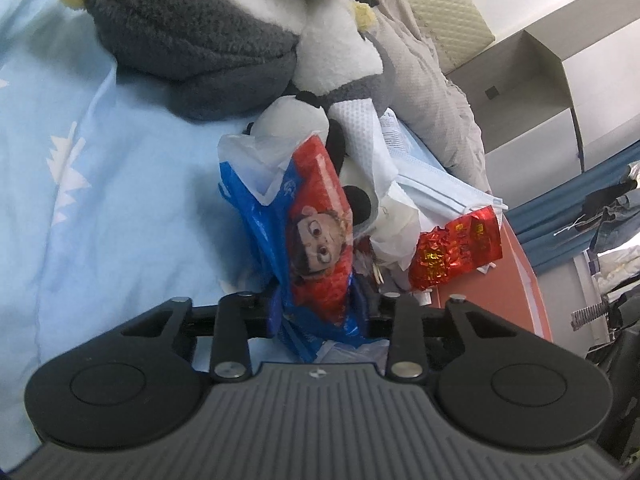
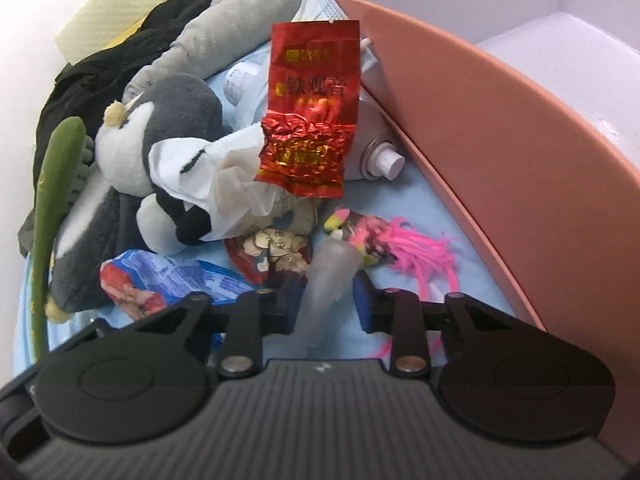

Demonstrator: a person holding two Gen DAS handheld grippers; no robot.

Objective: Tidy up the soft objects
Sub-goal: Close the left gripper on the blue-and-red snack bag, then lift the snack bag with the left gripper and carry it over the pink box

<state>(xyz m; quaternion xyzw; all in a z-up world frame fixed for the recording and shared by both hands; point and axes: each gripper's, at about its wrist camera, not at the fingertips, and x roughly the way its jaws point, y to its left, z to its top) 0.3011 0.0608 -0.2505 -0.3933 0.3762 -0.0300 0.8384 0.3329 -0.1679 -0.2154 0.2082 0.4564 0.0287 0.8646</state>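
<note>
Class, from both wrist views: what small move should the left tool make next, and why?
Probably lift slightly: the left tool pinches the cartoon tissue pack, wedged beside the panda plush; raising should free it. The right tool grips a grey tube.

Perhaps a spray can [image 2: 380, 156] beside orange box [image 2: 480, 128]

penguin plush [image 1: 192, 40]: head cut off at the top edge
snack bag [image 1: 316, 240]: lower end hidden behind jaws
</note>
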